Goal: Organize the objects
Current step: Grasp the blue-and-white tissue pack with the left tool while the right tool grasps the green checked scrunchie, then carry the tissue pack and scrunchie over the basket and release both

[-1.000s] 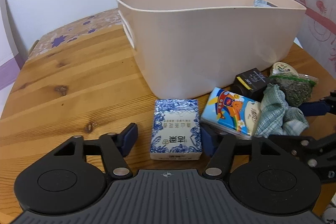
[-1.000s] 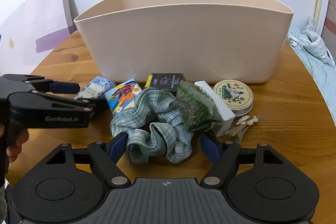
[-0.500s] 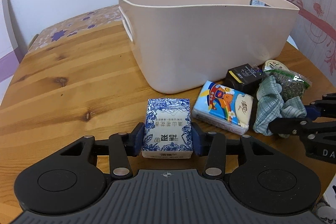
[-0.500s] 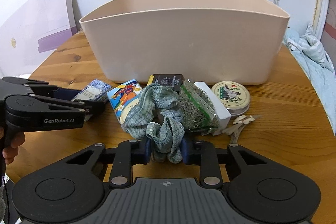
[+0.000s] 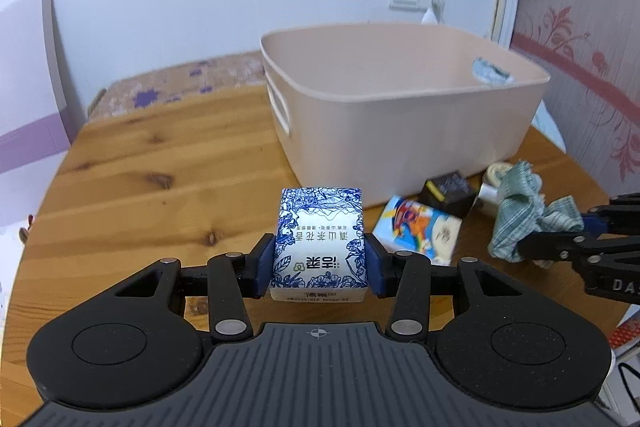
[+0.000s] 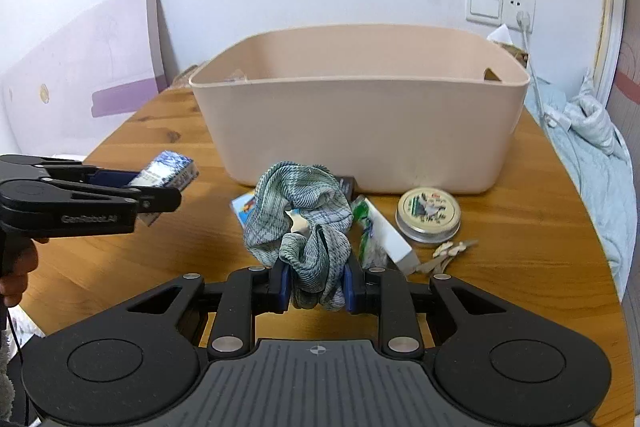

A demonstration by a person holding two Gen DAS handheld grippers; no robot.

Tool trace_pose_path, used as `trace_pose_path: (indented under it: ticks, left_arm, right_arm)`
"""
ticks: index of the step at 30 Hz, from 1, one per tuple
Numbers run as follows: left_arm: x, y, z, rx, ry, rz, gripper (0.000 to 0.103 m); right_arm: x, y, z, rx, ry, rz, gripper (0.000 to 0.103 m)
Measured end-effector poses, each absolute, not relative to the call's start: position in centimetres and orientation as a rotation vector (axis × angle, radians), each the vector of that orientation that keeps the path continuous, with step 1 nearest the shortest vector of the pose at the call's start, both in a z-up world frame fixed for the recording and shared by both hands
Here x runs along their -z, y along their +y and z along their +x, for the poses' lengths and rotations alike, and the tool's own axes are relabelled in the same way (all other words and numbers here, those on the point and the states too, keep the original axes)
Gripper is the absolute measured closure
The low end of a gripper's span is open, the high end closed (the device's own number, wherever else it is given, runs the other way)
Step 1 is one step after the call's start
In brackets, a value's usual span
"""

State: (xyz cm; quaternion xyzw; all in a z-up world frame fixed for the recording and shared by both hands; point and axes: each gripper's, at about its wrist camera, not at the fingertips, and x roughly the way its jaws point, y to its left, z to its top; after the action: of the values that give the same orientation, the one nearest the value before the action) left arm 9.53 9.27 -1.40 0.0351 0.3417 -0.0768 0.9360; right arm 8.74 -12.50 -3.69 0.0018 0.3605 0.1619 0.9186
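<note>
My left gripper (image 5: 319,271) is shut on a blue-and-white floral tissue pack (image 5: 320,243) and holds it above the wooden table (image 5: 160,187), in front of the beige plastic basket (image 5: 400,115). My right gripper (image 6: 316,285) is shut on a green checked scrunchie (image 6: 304,215) and holds it lifted in front of the basket (image 6: 360,131). The scrunchie also shows at the right of the left wrist view (image 5: 520,211). The tissue pack also shows in the right wrist view (image 6: 168,169).
On the table by the basket lie a colourful cartoon tissue pack (image 5: 420,231), a black box (image 5: 448,189), a bag of green herbs on a white box (image 6: 380,235), a round tin (image 6: 428,213) and small wooden pins (image 6: 448,251). A bed is at the right.
Both grippers closed on their objects and lifted them off the table: the left with the floral tissue pack, the right with the scrunchie. The basket now looks lower and farther.
</note>
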Motion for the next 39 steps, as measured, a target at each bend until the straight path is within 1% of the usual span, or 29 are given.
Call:
trace_pose_path:
  ticks: [17, 39]
  left_arm:
    - [-3.8, 7.3, 8.9, 0.187, 0.544, 0.069, 0.056]
    - [-6.3, 4.2, 13.8, 0.195, 0.482, 0.046, 0.056]
  right_arm:
    - [-0.1, -14.9, 8.5, -0.280, 0.628, 0.018, 0.080]
    - [-4.0, -18.1, 12.3, -0.224, 0.517, 0.003, 0.080]
